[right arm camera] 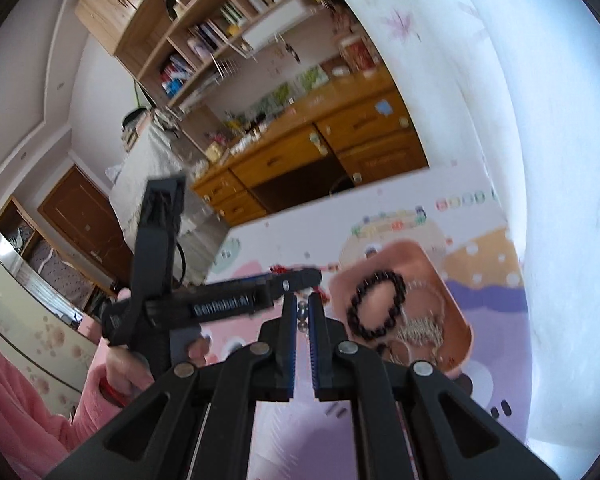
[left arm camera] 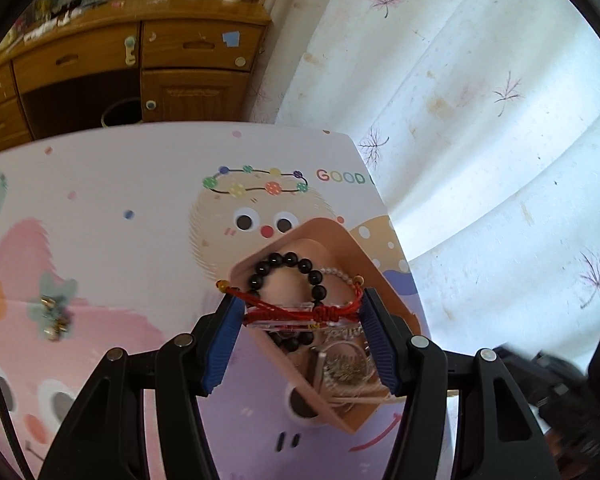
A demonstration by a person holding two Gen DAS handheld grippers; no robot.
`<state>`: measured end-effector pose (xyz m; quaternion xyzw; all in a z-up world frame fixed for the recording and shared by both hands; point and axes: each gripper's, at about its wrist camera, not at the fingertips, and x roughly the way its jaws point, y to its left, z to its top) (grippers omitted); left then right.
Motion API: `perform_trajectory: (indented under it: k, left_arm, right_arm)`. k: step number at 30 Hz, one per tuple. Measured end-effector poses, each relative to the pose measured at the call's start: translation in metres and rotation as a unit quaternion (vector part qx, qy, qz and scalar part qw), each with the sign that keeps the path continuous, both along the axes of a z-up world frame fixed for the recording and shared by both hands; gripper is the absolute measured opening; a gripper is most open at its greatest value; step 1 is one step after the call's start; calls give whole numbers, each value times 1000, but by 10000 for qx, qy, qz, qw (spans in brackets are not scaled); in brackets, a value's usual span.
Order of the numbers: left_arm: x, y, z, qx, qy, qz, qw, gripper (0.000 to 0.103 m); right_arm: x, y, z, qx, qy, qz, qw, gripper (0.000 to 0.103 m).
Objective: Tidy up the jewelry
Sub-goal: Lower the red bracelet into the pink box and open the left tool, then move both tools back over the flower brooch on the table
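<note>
A pink tray (left arm camera: pixel 384 280) lies on the cartoon-print table near its right edge. In it are a black bead bracelet (left arm camera: pixel 288 274), a pearl bracelet (left arm camera: pixel 340 274) and a silver piece (left arm camera: pixel 346 368). My left gripper (left arm camera: pixel 300 312) is shut on a clear card (left arm camera: pixel 284 316) wrapped with a red cord bracelet (left arm camera: pixel 320 312), held over the tray. My right gripper (right arm camera: pixel 302 320) is nearly shut on a string of small silver beads (right arm camera: pixel 301 314), left of the tray (right arm camera: pixel 458 316). The left gripper's body (right arm camera: pixel 220 304) crosses the right wrist view.
A small green and gold charm (left arm camera: pixel 54 312) lies on the table at the left. A wooden desk with drawers (left arm camera: pixel 140 64) stands beyond the table's far edge. A white leaf-print curtain (left arm camera: pixel 480 120) hangs to the right.
</note>
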<state>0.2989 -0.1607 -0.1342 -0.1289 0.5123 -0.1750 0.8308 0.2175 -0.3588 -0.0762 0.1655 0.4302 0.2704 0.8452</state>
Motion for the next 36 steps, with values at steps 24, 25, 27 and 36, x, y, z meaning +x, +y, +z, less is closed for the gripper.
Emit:
perform_trajectory:
  k: [24, 25, 27, 36]
  left_arm:
    - [14, -35, -14, 528, 48, -24, 9986, 88]
    - [13, -33, -14, 569, 26, 2, 9984, 92]
    - [11, -29, -13, 621, -20, 45, 9981, 93]
    - [-3, 14, -6, 491, -215, 254, 9982, 100]
  right_arm:
    - [13, -11, -57, -841, 706, 121, 9939, 53]
    - [13, -10, -57, -914, 713, 107, 9932, 56]
    - [12, -6, -58, -1048, 739, 82, 9917, 62]
    - [7, 15, -56, -1285, 654, -62, 9895, 68]
